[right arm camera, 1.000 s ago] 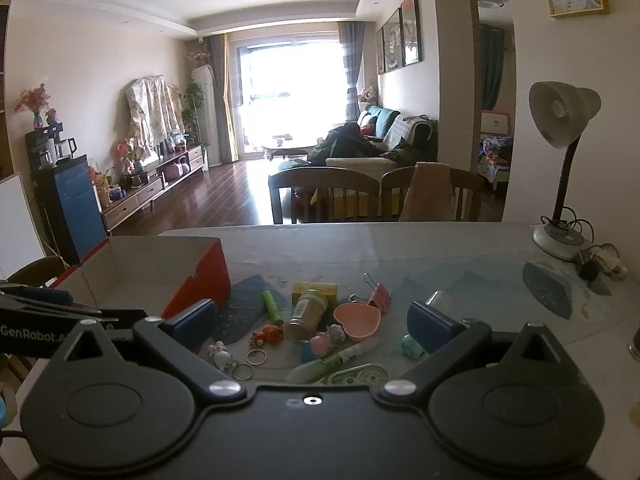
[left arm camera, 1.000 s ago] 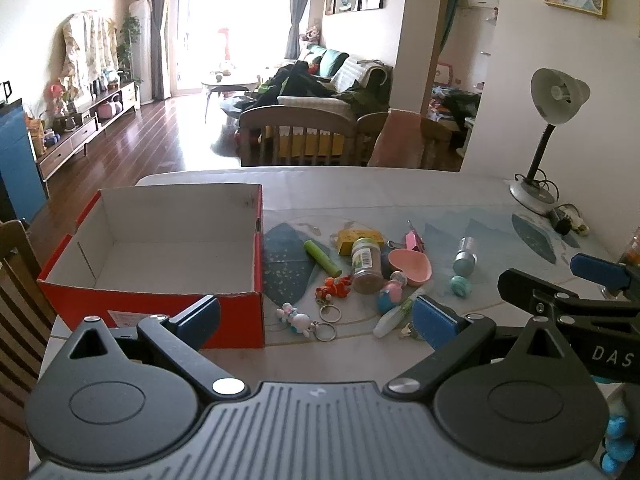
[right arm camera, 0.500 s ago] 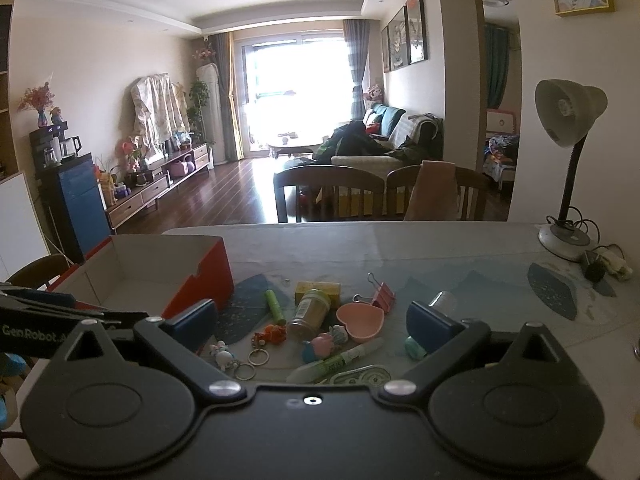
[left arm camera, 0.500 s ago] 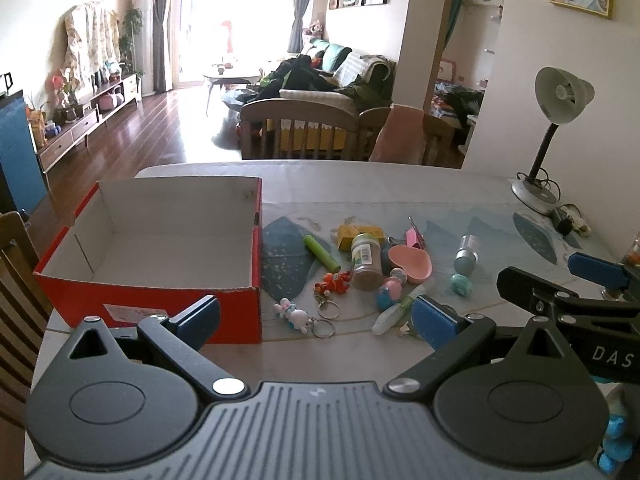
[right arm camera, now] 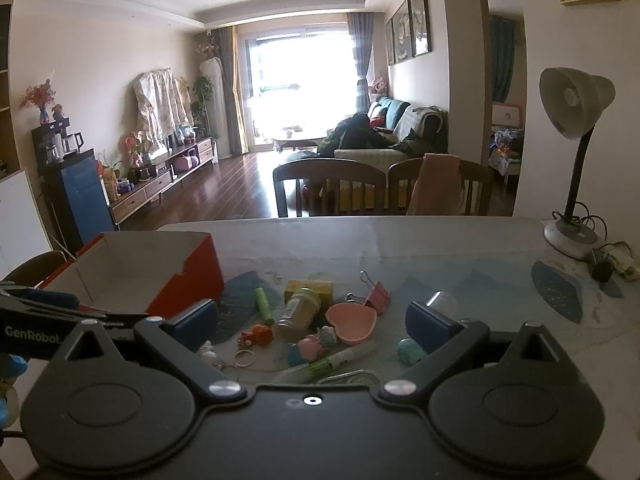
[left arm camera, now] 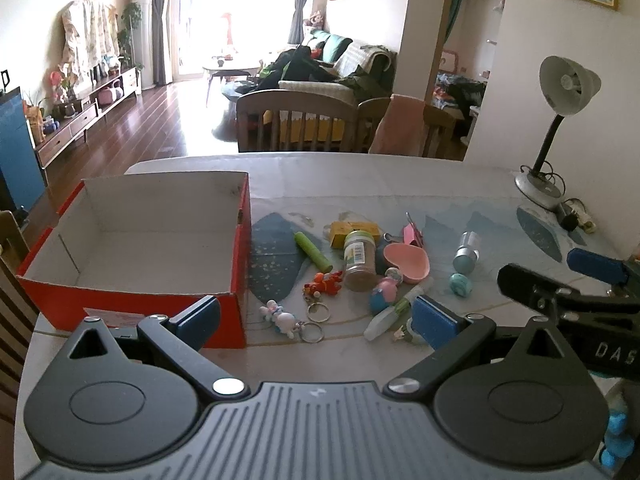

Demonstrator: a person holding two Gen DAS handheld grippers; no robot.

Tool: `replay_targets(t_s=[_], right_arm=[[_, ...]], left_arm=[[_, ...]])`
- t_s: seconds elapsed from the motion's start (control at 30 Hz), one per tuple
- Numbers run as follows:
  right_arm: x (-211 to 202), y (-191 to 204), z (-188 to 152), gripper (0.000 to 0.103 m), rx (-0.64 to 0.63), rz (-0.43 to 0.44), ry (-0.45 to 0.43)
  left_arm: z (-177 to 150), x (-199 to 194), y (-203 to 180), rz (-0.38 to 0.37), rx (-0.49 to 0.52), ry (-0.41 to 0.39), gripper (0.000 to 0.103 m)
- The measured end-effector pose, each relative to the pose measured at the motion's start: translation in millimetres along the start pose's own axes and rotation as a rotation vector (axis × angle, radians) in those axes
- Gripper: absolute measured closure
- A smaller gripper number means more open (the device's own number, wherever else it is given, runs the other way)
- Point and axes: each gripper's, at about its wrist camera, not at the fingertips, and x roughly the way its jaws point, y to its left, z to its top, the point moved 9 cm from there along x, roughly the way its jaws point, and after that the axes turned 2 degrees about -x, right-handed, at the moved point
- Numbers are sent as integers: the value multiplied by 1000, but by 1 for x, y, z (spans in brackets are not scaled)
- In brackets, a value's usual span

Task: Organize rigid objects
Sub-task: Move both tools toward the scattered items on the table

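Desk [left arm camera: 400, 176]: pale top, carries all items. Red box [left arm camera: 132, 240], open, nothing visible inside, sits at the left side; its right wall is just beside the clutter.

Clutter, to the right of the box, largest first: spice jar [left arm camera: 360, 260] lying near the middle; pink heart dish [left arm camera: 408, 261] touching or just beside it; yellow packet [left arm camera: 354, 229] behind the jar; green tube [left arm camera: 313, 251] nearest the box; small bottle [left arm camera: 466, 249] and teal ball [left arm camera: 461, 283] off to the right; keyrings [left arm camera: 298, 320] closest to the cameras.

Left gripper [left arm camera: 316, 316]: jaws spread wide, nothing between them, held above the near edge. Right gripper [right arm camera: 312, 320]: jaws likewise released and empty, over the pile.

Judgement: first pick not yet made. Take the jar first, since it is the bulkiest and blocks the dish. It lies on its side and may roll, so close across its short width, squarely, pads level with the desk. Lift clear of the box wall before moving left. Keyrings last; the loose rings may snag neighbours.
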Motion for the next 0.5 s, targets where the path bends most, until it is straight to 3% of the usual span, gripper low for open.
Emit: replay_targets(t_s=[0.5], right_arm=[[68,-86,-15,4,-37,-33,105]], left_arm=[[-16,80,-32,43,0,111,0]])
